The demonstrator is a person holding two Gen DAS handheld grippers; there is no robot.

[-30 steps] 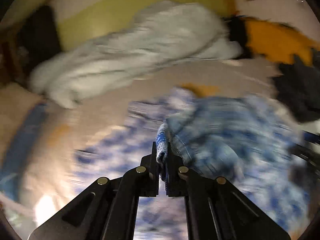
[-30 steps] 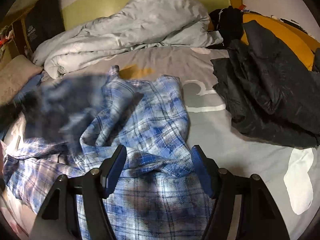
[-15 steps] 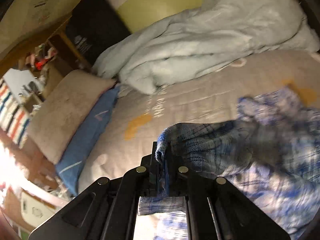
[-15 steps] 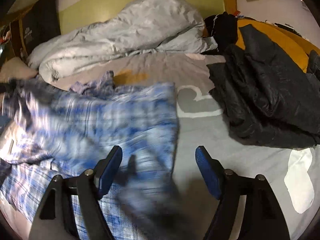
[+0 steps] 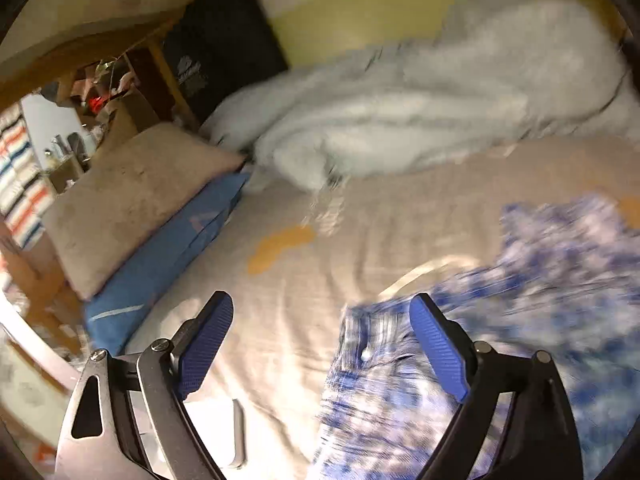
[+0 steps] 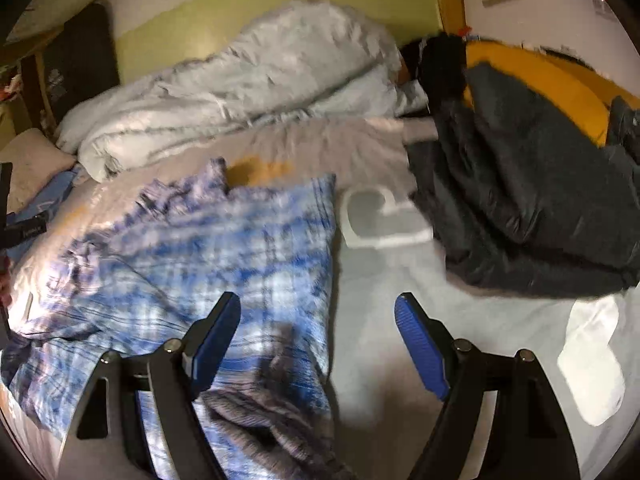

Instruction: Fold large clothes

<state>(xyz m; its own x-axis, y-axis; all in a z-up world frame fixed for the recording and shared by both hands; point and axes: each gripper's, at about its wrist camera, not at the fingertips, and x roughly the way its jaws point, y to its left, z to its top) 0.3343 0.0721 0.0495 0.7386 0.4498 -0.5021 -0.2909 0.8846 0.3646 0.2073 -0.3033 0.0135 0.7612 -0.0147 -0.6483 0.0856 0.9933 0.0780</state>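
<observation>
Both grippers' jaws are spreading wide and gripping nothing: left gripper [image 5: 320, 344] and right gripper [image 6: 318, 336] are hovering over the plaid shirt [image 6: 200, 248] lying on the bed [image 6: 400, 300].

bed [image 6: 372, 300]: grey sheet, printed patches
on it: blue plaid shirt [image 6: 192, 256] spread left; pale duvet [image 6: 240, 92] at back; dark jacket [image 6: 520, 208] right; pillows [image 5: 132, 196] far left

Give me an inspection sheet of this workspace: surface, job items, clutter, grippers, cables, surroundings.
Surface: bed sheet, grey with printed shapes.
Job's things: plaid shirt lying crumpled on the sheet, held by neither gripper.
Clutter: duvet, dark jacket, white sock, pillows.
Grippers: left gripper opening, shirt cloth below it, pads clear; right gripper opening, pads clear.
Cables: nothing seen.
Surroundings: shelves beside the bed.
</observation>
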